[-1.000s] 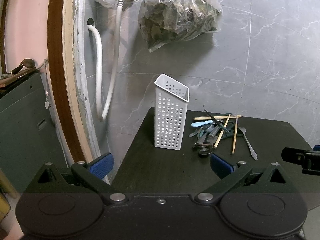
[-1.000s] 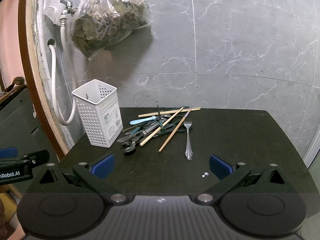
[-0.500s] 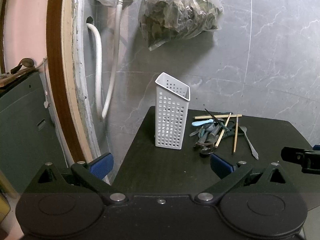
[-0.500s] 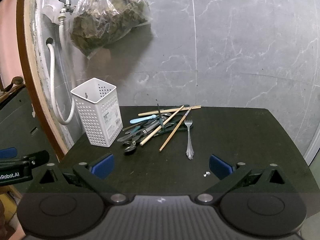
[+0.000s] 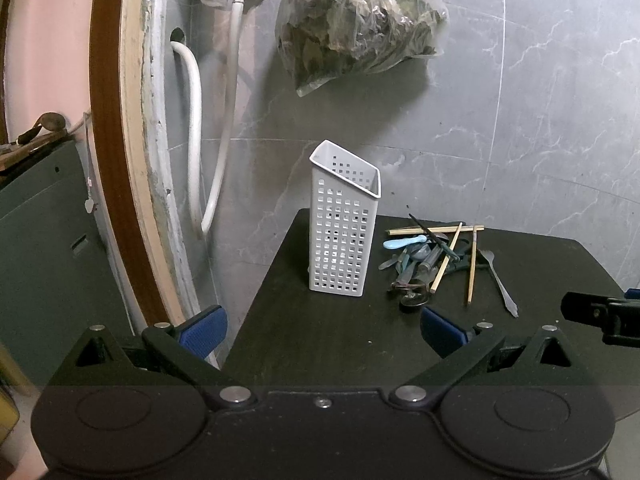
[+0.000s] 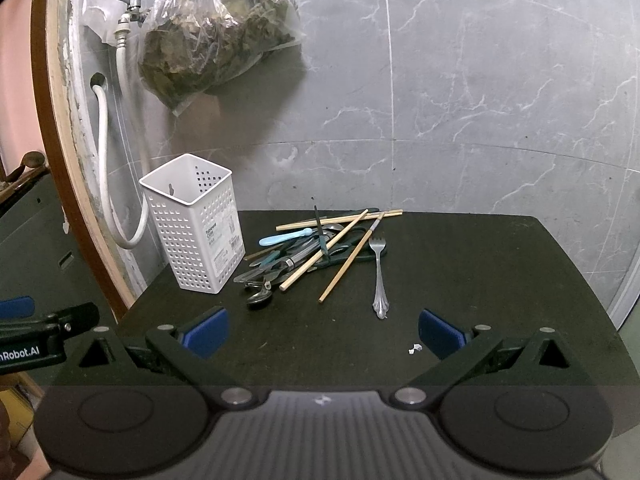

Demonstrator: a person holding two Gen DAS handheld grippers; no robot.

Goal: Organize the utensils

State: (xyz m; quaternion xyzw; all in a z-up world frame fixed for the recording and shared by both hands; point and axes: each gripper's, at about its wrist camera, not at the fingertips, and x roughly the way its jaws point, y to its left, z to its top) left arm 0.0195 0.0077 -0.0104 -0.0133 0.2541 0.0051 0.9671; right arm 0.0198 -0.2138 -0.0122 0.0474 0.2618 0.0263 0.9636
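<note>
A white perforated utensil holder stands upright and empty at the back left of a dark table. Right of it lies a pile of utensils: wooden chopsticks, a light blue spoon, dark-handled pieces and metal spoons. A silver fork lies alone to the right of the pile. My left gripper hovers open over the table's front left edge. My right gripper is open above the front of the table, short of the pile. Both hold nothing.
A grey marble wall backs the table. A plastic bag of dried leaves hangs above the holder beside a tap with a white hose. A wooden door frame rises on the left. A white scrap lies near the front.
Both grippers have drifted slightly; the views shifted a little while the holder and utensils stayed put. Both grippers remained open.
</note>
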